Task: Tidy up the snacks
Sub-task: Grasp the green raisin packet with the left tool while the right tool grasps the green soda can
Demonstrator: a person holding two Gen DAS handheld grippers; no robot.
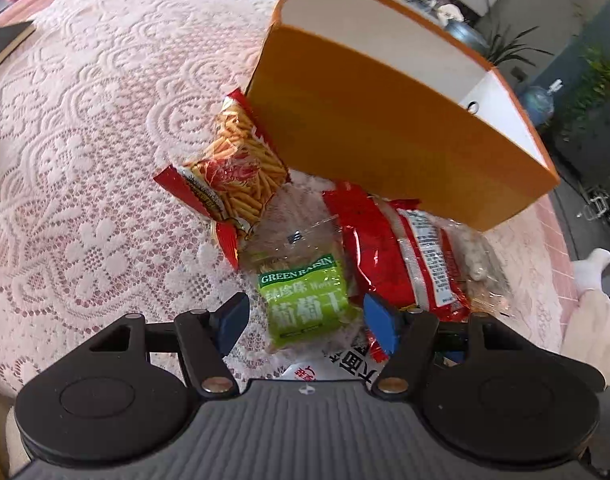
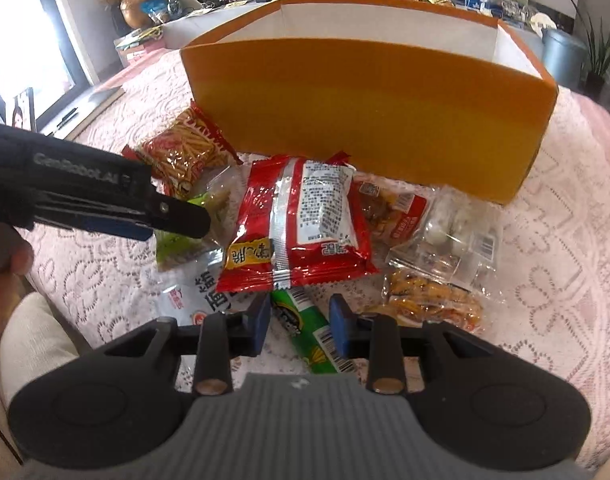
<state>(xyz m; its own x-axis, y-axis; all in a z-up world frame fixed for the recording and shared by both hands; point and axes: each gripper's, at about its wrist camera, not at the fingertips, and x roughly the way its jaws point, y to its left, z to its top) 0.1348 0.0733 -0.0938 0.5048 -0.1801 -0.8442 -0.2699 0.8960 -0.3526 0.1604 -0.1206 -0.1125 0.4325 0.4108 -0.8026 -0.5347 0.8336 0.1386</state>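
A pile of snack packets lies in front of an open orange box (image 1: 369,136) (image 2: 369,108) on the lace tablecloth. My left gripper (image 1: 305,320) is open, its blue pads either side of the green raisin packet (image 1: 305,300) (image 2: 177,240), not closed on it. It also shows in the right wrist view (image 2: 173,220). My right gripper (image 2: 299,328) is open, straddling a green tube packet (image 2: 309,332). A red noodle-stick bag (image 1: 233,160) (image 2: 181,148) leans on the box. A big red packet (image 1: 389,248) (image 2: 305,220) lies in the middle.
Clear packets of white sweets (image 2: 453,232) and orange snacks (image 2: 429,300) lie at the right. A white packet (image 2: 197,296) lies near the front. A dark book (image 1: 5,40) sits at the table's far left. Shelves and plants stand behind.
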